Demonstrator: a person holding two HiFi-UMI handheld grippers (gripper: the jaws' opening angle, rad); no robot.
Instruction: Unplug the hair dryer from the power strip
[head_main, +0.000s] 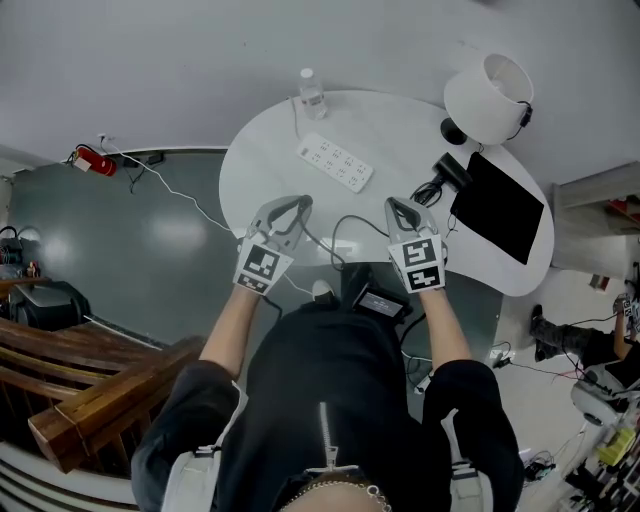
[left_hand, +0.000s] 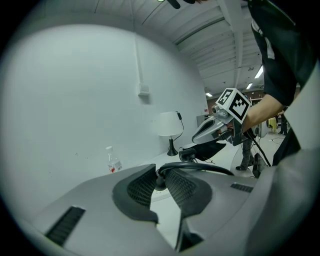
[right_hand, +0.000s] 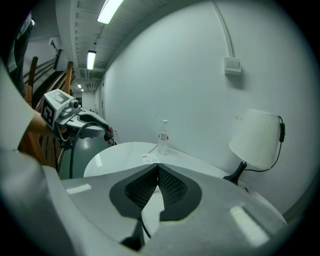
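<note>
Left tongs (left_hand: 160, 174) pinch a black cord (left_hand: 210, 168), unclear from overhead.

1. My left claw (left_hand: 160, 182) has a smooth, matt grey plastic shell; its black pads (left_hand: 139, 187) are finely ribbed and look rubbery.
2. My right claw (right_hand: 156, 172) has the same matt grey shell and ribbed pads.
3. The thin black cable (left_hand: 192, 165) has a smooth, faintly shiny jacket.
4. The white oval table (head_main: 260, 170) is smooth and glossy.
5. The white rectangular power strip (head_main: 335, 163) is smooth plastic.
6. The small clear bottle (head_main: 311, 92) is transparent plastic.
7. The white drum lampshade (head_main: 488, 97) looks matt.
8. The grey-green floor (head_main: 150, 240) gleams.
</note>
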